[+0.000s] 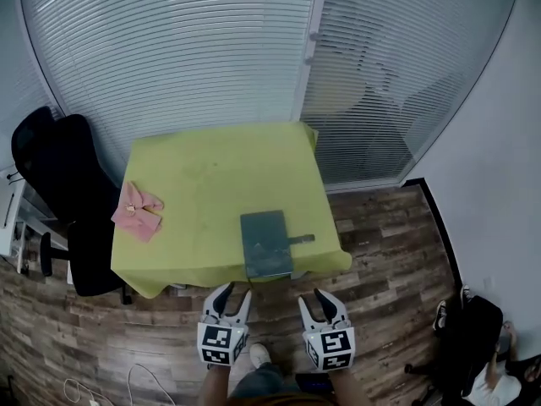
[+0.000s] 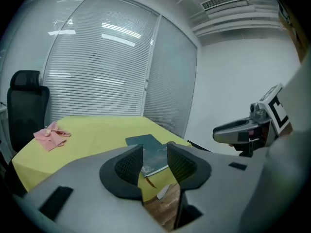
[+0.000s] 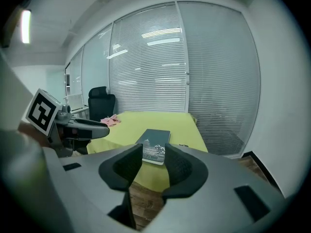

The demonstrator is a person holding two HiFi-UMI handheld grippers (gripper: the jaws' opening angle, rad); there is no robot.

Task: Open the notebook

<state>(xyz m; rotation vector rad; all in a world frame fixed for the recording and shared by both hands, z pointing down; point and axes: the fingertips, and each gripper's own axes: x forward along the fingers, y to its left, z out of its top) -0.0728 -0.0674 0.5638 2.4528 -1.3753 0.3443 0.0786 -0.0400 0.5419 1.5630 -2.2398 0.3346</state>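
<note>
While my left gripper (image 1: 237, 293) and right gripper (image 1: 313, 298) hang open and empty, I should pin the closed notebook (image 1: 266, 242), then lift its cover.

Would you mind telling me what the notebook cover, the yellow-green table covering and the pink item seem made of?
The notebook: dark teal cover, probably card or faux leather; it lies flat and stiff, mostly matte. The table covering: likely fabric, matte, draping over the edges. The pink item: seemingly soft cloth, crumpled into folds.
</note>
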